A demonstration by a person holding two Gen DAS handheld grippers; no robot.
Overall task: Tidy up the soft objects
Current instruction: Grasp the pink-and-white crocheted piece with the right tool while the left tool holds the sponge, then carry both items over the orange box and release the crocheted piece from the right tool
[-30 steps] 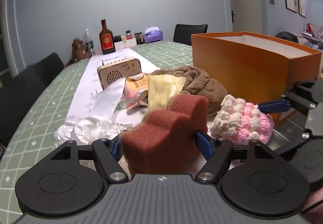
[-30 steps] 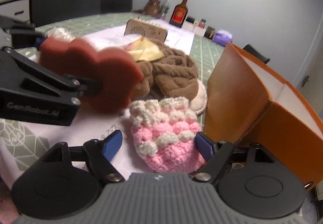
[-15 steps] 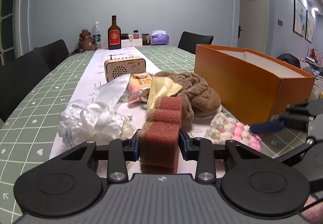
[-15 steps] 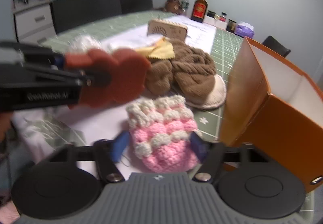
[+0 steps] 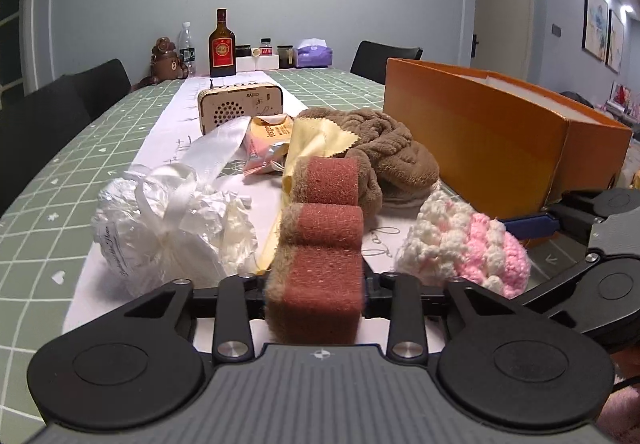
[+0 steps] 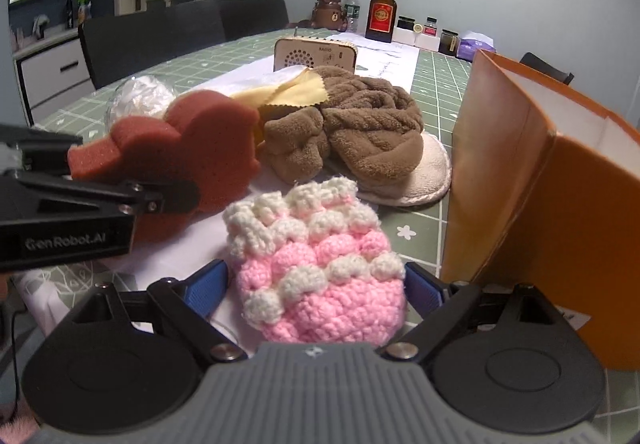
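Left wrist view: 1 lobed, porous red-brown sponge [image 5: 320, 256] is pinched between the closed-in fingers of the left gripper [image 5: 316, 294], above the white runner, with 1 brown plush slipper [image 5: 384, 156] and 1 orange box [image 5: 496, 132] beyond. Right wrist view: the right gripper [image 6: 316, 284] is spread wide around 1 bobbly pink-and-cream crochet pouch [image 6: 316, 264] on the table beside the box, its blue pads just beside the yarn; contact unclear
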